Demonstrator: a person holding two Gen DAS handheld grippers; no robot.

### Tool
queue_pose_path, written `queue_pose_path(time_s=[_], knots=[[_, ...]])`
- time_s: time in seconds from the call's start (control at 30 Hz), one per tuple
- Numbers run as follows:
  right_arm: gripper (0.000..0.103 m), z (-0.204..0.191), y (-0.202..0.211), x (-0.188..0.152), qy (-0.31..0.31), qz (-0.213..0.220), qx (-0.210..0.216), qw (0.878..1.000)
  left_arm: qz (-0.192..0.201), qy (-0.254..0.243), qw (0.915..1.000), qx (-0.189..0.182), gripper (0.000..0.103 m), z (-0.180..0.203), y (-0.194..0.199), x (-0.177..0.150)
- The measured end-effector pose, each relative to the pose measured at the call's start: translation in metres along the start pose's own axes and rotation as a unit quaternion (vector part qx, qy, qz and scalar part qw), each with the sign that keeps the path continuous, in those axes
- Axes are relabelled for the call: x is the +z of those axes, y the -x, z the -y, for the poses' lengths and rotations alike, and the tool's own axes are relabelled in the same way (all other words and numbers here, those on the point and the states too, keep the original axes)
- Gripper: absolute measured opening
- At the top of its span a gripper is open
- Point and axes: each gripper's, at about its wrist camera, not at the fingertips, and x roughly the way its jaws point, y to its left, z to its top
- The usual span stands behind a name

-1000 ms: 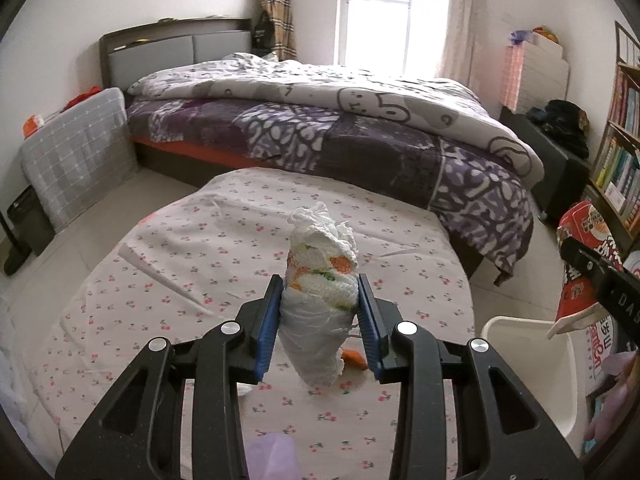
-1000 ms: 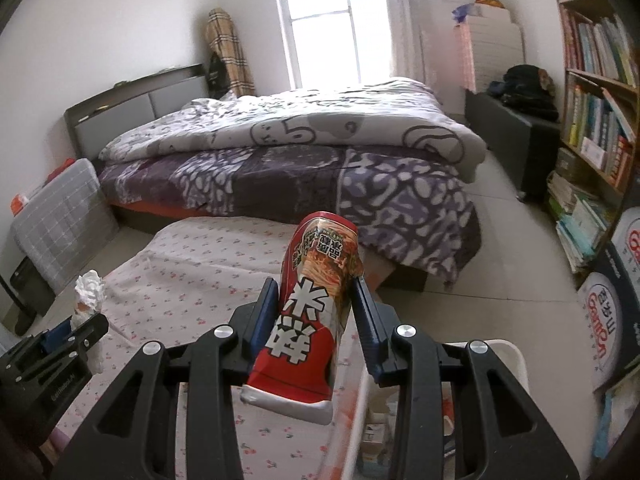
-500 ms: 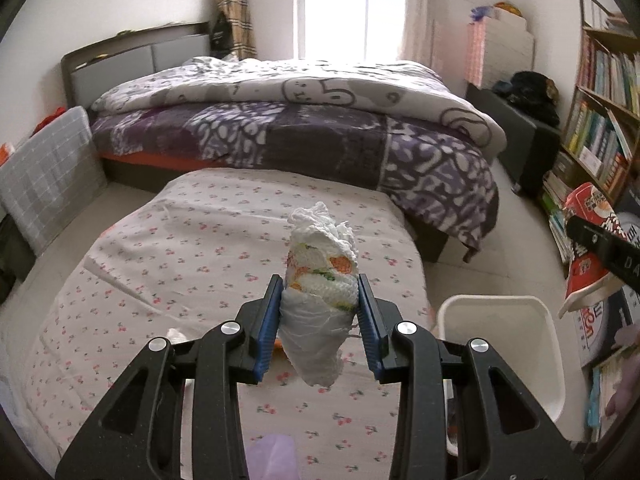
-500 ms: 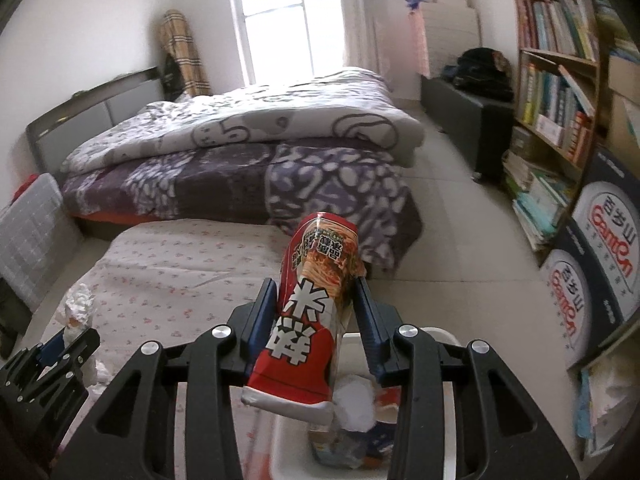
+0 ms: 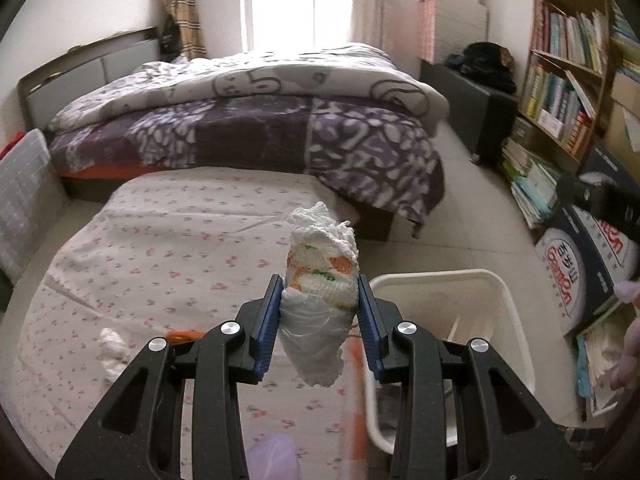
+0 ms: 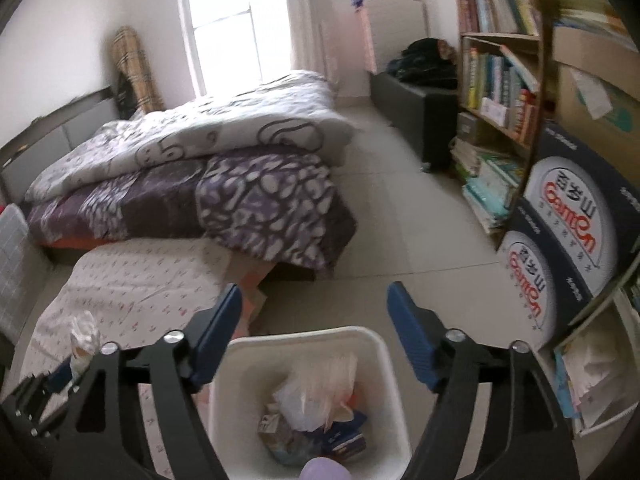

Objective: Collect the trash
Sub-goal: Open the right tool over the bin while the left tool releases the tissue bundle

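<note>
Two grippers over floral-sheeted mattress edge. Left gripper pinches rolled white diaper, near-left of white bin. Right gripper jaws just opened, spread wide, nothing between, above bin holding wrappers.

1. The worktop lies before the bed.
2. The waste bin stands at the worktop's 3 o'clock side.
3. The bookshelf is at the bin's 2 o'clock.
4. Trash lies in the bin.
</note>
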Motion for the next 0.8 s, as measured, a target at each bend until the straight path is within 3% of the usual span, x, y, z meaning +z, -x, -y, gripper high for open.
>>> queue_pose_path(time_s=[0.47, 0.63, 0.8], knots=[[0.083, 0.048, 0.0, 0.008, -0.051, -0.001, -0.021, 0.998, -0.037, -0.043, 0.9961, -0.067, 0.037, 0.071, -0.021, -0.005], [0.083, 0.054, -0.001, 0.009, -0.059, -0.005, -0.022, 0.998, -0.041, -0.056, 0.9939, -0.086, 0.065, 0.085, -0.022, -0.01], [0.085, 0.046, -0.003, 0.009, -0.054, -0.01, -0.017, 0.998, -0.038, -0.066, 0.9946, -0.07, 0.073, 0.081, -0.022, -0.012]])
